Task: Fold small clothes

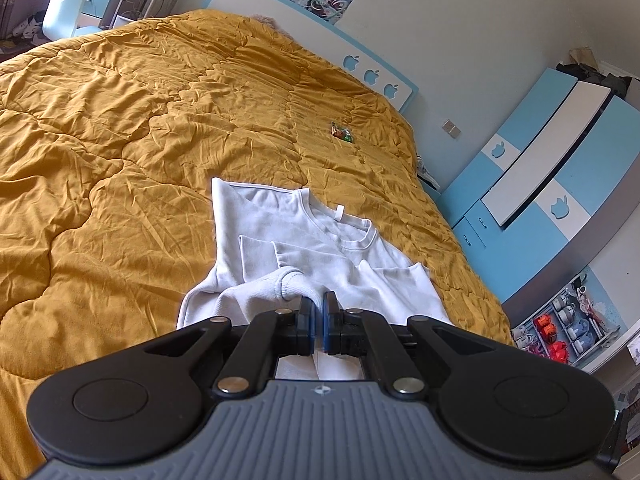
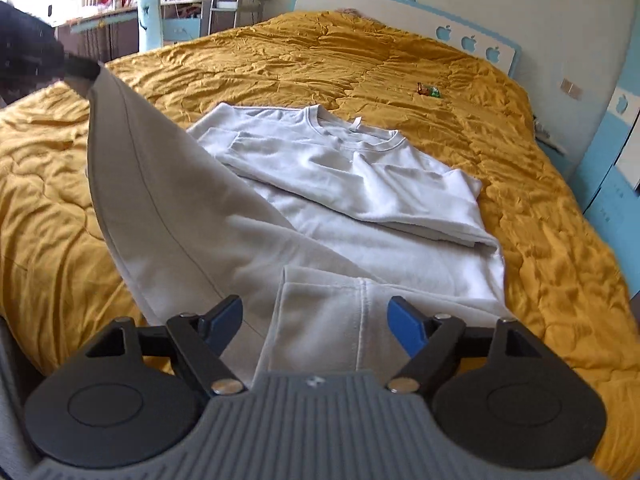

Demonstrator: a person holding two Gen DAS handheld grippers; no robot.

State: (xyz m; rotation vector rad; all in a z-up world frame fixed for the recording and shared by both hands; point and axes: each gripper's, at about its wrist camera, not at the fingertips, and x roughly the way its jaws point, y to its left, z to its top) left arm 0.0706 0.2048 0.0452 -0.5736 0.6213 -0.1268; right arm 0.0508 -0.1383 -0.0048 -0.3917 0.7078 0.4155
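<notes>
One pale grey-white sweatshirt (image 2: pixel 360 184) lies on the bed, its ribbed round collar (image 2: pixel 356 136) pointing toward the headboard and a small white label showing inside the neck. Both sleeves are folded in across the chest, and the lower part of the garment is lifted: a long edge of the fabric rises taut toward the upper left of the right wrist view, where it meets a dark shape at the frame edge. The left claw (image 1: pixel 319 304) is closed, its dark pads pinched on a bunched fold of the sweatshirt near a ribbed cuff (image 1: pixel 290 286). The right claw (image 2: pixel 316 320) stands wide open, its two blue-faced fingers (image 2: pixel 404 328) spread on either side of a hemmed corner of the cloth without pressing on it. The bed is covered by a single mustard-yellow quilted duvet (image 1: pixel 140 120), heavily creased. One small colourful wrapper (image 1: pixel 342 132) lies on the duvet well apart from the sweatshirt, nearer the headboard. The headboard (image 1: pixel 304 36) is white with a light blue border and three apple-shaped cutouts in a row. Posters hang on the wall above it. A blue and white wardrobe (image 1: pixel 560 168) stands beside the bed, also marked with apple shapes, two clearly visible. A pale blue chair (image 1: pixel 64 4) and a desk sit in the far corner.
</notes>
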